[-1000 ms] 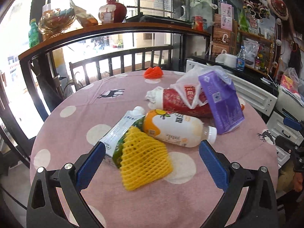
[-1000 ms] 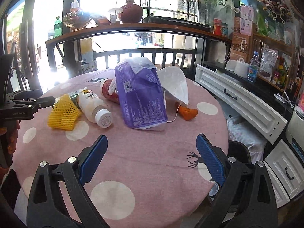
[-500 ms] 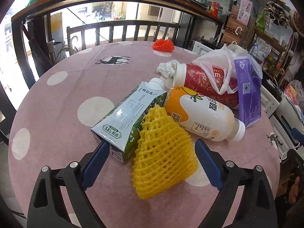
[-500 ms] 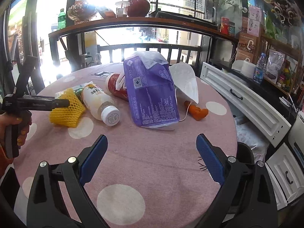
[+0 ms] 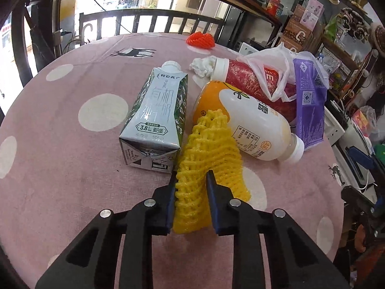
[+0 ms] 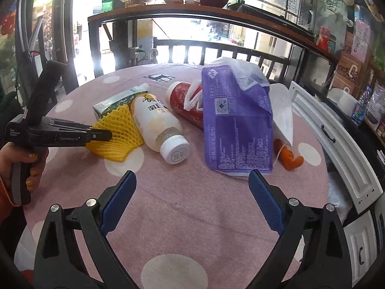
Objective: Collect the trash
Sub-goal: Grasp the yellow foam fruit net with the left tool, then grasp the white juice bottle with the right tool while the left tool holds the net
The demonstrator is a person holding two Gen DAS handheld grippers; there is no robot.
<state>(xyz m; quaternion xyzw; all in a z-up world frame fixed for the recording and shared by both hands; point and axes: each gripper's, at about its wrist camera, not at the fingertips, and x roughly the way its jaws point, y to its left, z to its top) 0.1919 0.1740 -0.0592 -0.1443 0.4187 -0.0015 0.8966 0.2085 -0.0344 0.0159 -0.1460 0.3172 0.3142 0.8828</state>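
A yellow foam net [image 5: 211, 144] lies on the pink dotted table [image 5: 60, 168], against a green-and-white milk carton [image 5: 156, 110] and a white-and-orange drink bottle [image 5: 250, 122]. My left gripper [image 5: 191, 175] is closing, and its blue pads pinch the near end of the net. From the right wrist view the net [image 6: 118, 130] sits in the left gripper [image 6: 108, 134], held by a hand. A red bottle [image 5: 252, 82] and a purple bag [image 6: 235, 125] lie further right. My right gripper [image 6: 192, 175] is open above bare cloth, short of the purple bag.
A red foam net [image 5: 201, 39] sits at the table's far edge, a crumpled tissue [image 5: 203, 66] by the red bottle. A white mask [image 6: 284, 110] and an orange scrap [image 6: 288, 159] lie right of the purple bag. White drawers [image 6: 336, 139] stand beyond the table's right edge.
My left gripper came down and forward over the yellow net and its jaws went from wide open to pinching it. My right gripper shifted a little across the table, still open.
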